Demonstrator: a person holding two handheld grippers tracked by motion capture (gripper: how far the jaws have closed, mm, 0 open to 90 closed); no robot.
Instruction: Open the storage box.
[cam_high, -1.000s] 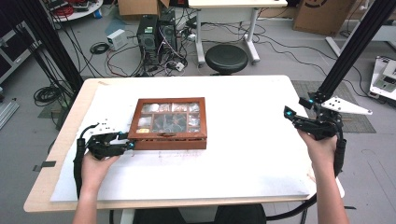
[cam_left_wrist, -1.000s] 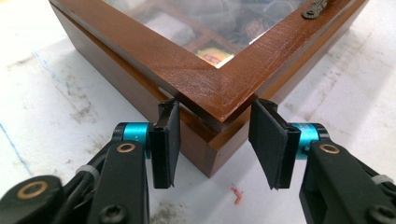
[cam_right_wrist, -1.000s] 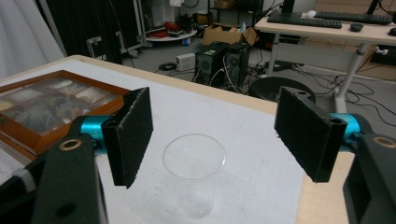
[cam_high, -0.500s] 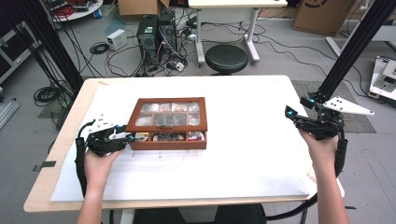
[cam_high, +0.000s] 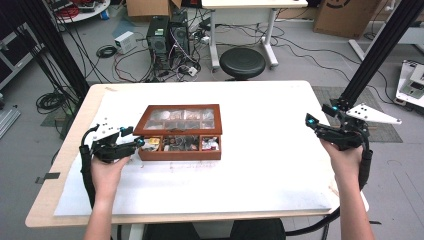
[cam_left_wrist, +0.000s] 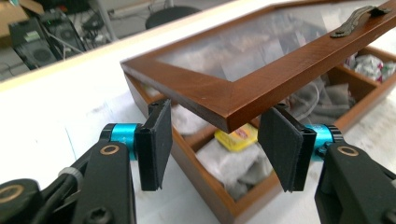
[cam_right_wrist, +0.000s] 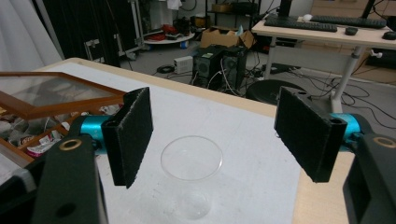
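A brown wooden box (cam_high: 176, 155) sits left of centre on the white table, its compartments filled with tea bags (cam_left_wrist: 236, 136). Its glass-paned lid (cam_high: 180, 117) is tilted up, hinged at the far side. My left gripper (cam_high: 140, 142) is at the box's front left corner. Its jaws have just been opening, and in the left gripper view the lid's raised corner (cam_left_wrist: 219, 109) lies between the parted pads (cam_left_wrist: 156, 140) of the left gripper (cam_left_wrist: 217, 135). My right gripper (cam_high: 310, 120) is open at the table's right edge, hovering over a clear plastic cup (cam_right_wrist: 191, 161).
White paper (cam_high: 250, 170) covers most of the tabletop. A metal handle (cam_left_wrist: 357, 18) sits on the lid's front rail. Beyond the table are a black stool (cam_high: 242, 62), computer towers (cam_high: 167, 35) and loose cables on the floor.
The lid lay flat on the box a second ago; now its front edge is lifted and the front compartments show. My left gripper has risen a little with it. The right hand has not moved.
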